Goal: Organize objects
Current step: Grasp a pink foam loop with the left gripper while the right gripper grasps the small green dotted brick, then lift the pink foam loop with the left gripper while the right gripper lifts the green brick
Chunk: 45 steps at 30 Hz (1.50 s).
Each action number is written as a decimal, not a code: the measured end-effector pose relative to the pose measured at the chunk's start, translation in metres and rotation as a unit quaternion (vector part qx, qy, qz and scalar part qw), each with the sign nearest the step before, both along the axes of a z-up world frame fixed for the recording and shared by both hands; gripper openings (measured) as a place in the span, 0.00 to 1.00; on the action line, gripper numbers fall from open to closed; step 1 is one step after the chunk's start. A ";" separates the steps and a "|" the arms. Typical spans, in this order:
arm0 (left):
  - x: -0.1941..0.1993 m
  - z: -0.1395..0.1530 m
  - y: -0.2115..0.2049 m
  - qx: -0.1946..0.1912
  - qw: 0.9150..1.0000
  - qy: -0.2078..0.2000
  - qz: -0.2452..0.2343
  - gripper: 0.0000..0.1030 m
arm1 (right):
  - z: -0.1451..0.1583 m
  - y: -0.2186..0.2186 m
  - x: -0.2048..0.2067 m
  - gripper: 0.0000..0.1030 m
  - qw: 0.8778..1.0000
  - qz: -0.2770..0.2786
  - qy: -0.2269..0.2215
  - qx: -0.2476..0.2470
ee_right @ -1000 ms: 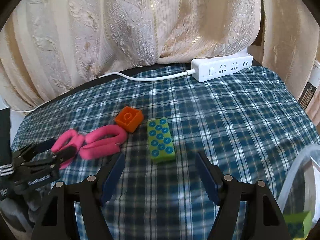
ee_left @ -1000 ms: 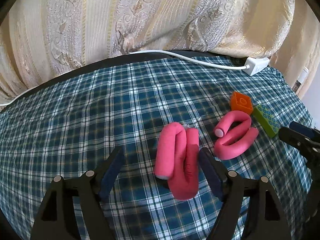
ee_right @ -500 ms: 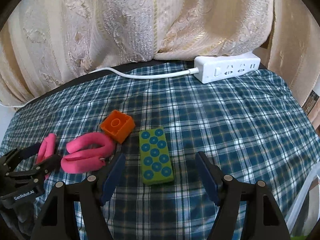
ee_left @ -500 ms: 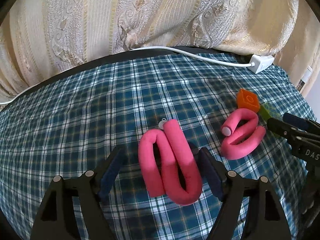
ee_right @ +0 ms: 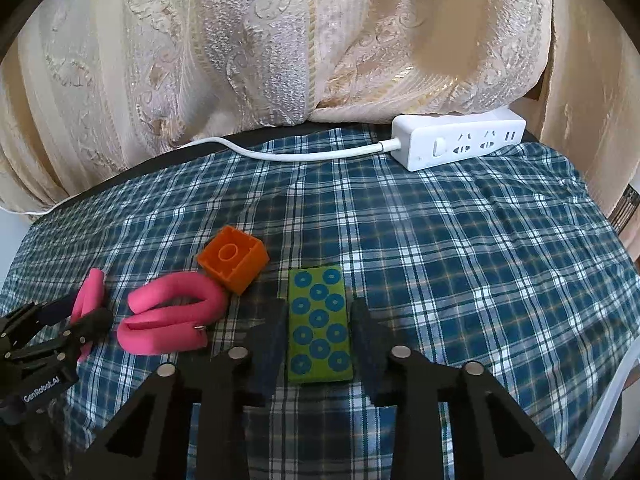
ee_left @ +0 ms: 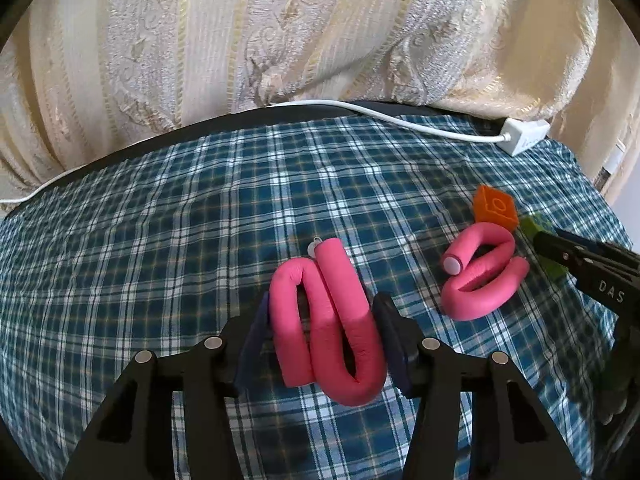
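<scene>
A folded pink foam roller (ee_left: 328, 280) lies on the plaid cloth (ee_left: 160, 240) between the pads of my left gripper (ee_left: 324, 332). Its jaws are closing and both pads touch the roller's sides. A second pink roller (ee_left: 480, 276) lies curled to the right, beside an orange block (ee_left: 494, 208). In the right wrist view a green studded brick (ee_right: 318, 320) sits lengthwise in my right gripper (ee_right: 319, 332). Those jaws are closing too, with both pads against the brick's long sides. The orange block (ee_right: 234, 258) and the curled roller (ee_right: 172, 320) lie left of it.
A white power strip (ee_right: 456, 146) and its cable (ee_right: 280, 154) lie at the cloth's far edge, under a cream patterned curtain (ee_right: 280, 40). A clear container's rim (ee_right: 616, 392) shows at the lower right. The left gripper (ee_right: 60, 320) is at the left edge of the right wrist view.
Both pairs of jaws have closed in from wide open: the left onto the folded pink roller, the right onto the green brick after moving forward and down over it.
</scene>
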<state>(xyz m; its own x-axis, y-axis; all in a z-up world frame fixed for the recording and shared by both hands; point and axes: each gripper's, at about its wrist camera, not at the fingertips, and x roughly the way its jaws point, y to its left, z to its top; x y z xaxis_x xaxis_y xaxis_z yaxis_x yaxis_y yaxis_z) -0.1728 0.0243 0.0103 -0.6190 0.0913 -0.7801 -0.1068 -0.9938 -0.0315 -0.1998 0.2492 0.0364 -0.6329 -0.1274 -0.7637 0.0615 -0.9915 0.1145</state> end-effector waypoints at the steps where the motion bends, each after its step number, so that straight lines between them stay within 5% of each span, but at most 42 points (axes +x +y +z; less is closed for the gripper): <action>1: 0.000 0.000 -0.001 0.001 1.000 0.000 0.002 0.52 | 0.000 0.001 0.001 0.31 1.000 0.000 0.000 -0.002; 18: 0.008 0.007 0.002 -0.023 0.999 0.020 0.027 0.52 | 0.012 0.011 0.012 0.31 0.999 -0.021 0.034 0.000; 45: 0.043 0.050 0.034 -0.052 0.995 0.081 0.002 0.52 | 0.036 0.017 0.029 0.31 0.996 -0.049 0.080 -0.015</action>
